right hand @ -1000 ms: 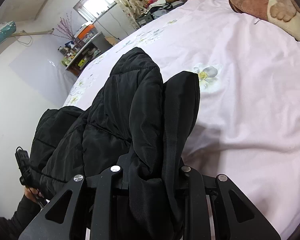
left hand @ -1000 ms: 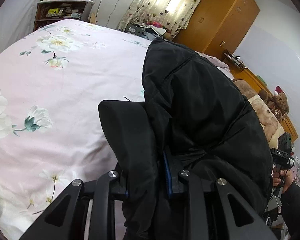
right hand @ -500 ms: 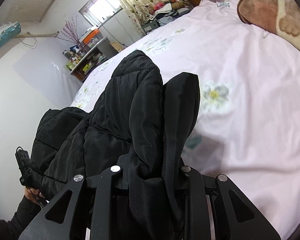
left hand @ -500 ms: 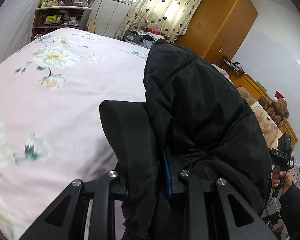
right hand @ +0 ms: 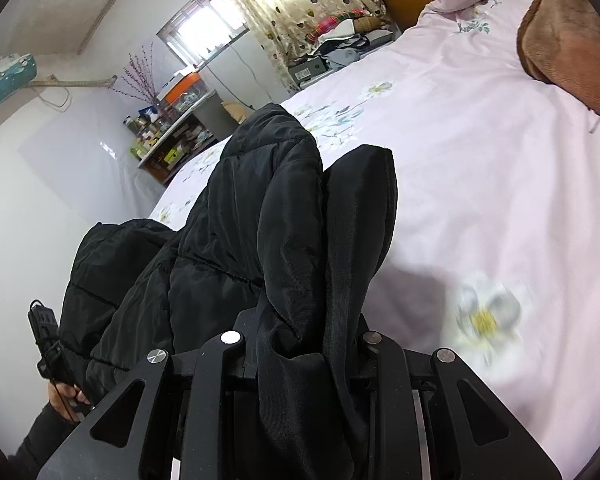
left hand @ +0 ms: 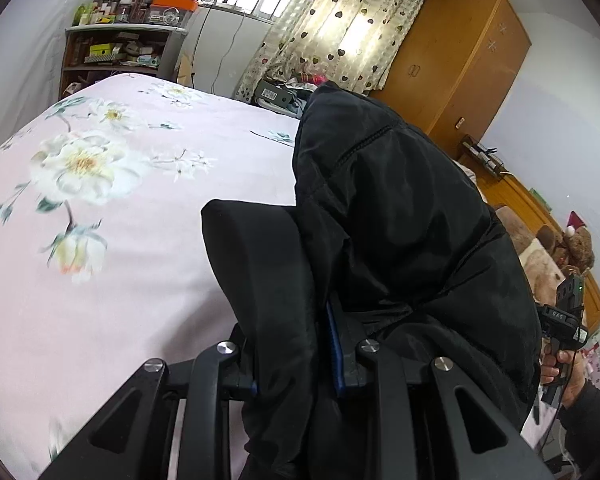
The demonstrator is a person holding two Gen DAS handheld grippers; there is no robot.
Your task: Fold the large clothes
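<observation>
A black padded jacket (left hand: 400,240) hangs between my two grippers above the pink floral bed (left hand: 100,280). My left gripper (left hand: 296,360) is shut on a bunched edge of the jacket, which stands up between its jaws. My right gripper (right hand: 304,344) is shut on another edge of the jacket (right hand: 240,240), whose fabric drapes to the left. The right gripper's handle, in a hand, shows in the left wrist view (left hand: 566,320). The left gripper's handle shows in the right wrist view (right hand: 46,332). The fingertips are hidden by fabric.
A brown blanket (right hand: 564,40) and a pillow lie at the head of the bed (right hand: 500,160). A wooden wardrobe (left hand: 452,64), a cluttered shelf (left hand: 120,48), a curtained window and teddy bears (left hand: 576,244) surround the bed.
Both grippers have moved forward over the bed with the jacket held, and the views have tilted up toward the far wall. The grip on the fabric is unchanged.
</observation>
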